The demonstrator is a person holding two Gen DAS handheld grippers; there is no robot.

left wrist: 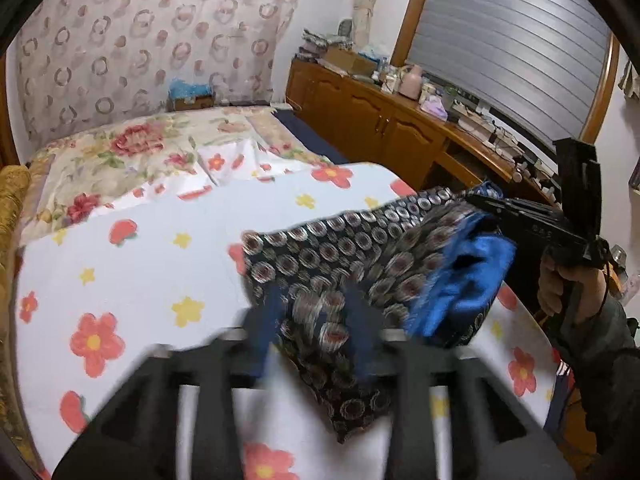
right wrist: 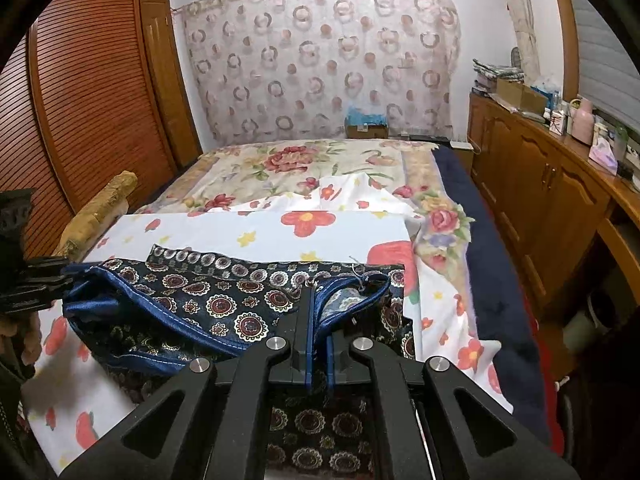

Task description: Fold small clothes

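A small dark garment with a round medallion print and a blue lining [right wrist: 224,304] hangs over a white board with flower print [right wrist: 260,232] on the bed. My right gripper [right wrist: 318,320] is shut on its blue-edged waistband at the right corner. My left gripper [left wrist: 312,312] is blurred and its fingers sit apart on either side of the garment [left wrist: 320,256], with a fold between them. The right gripper also shows in the left wrist view [left wrist: 484,202], pinching the far corner. The left gripper shows at the left edge of the right wrist view [right wrist: 60,280], at the waistband's other corner.
A floral bedspread [right wrist: 280,168] covers the bed behind the board. A wooden cabinet with clutter on top [right wrist: 540,168] runs along the right. A slatted wooden wardrobe [right wrist: 80,100] stands on the left. A patterned curtain [right wrist: 320,52] hangs at the back.
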